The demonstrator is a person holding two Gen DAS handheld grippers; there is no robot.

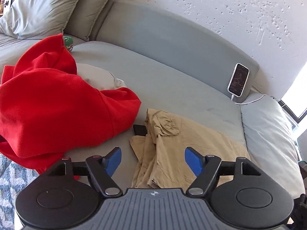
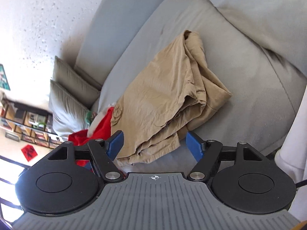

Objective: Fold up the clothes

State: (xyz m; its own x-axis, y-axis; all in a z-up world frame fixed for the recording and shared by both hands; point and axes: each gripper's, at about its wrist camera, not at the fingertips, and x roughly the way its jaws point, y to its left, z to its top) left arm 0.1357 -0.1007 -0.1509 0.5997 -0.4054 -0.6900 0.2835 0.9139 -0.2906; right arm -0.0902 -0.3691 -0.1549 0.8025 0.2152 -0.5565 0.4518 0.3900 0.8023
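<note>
Tan garment (image 1: pixel 182 140) is lying roughly folded in layers on the grey couch (image 1: pixel 172 80), with a red garment (image 1: pixel 53 103) heaped beside it. Both claws, left (image 1: pixel 153 160) and right (image 2: pixel 154 143), are hovering wide apart and holding nothing. This fits either tidying the tan fold or turning to the red heap; I cannot tell which.

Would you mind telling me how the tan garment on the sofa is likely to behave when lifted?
The tan garment looks thin and creased, so it will probably drape limply and feel light. Its loosely stacked layers may slide apart if pinched at one edge.
</note>
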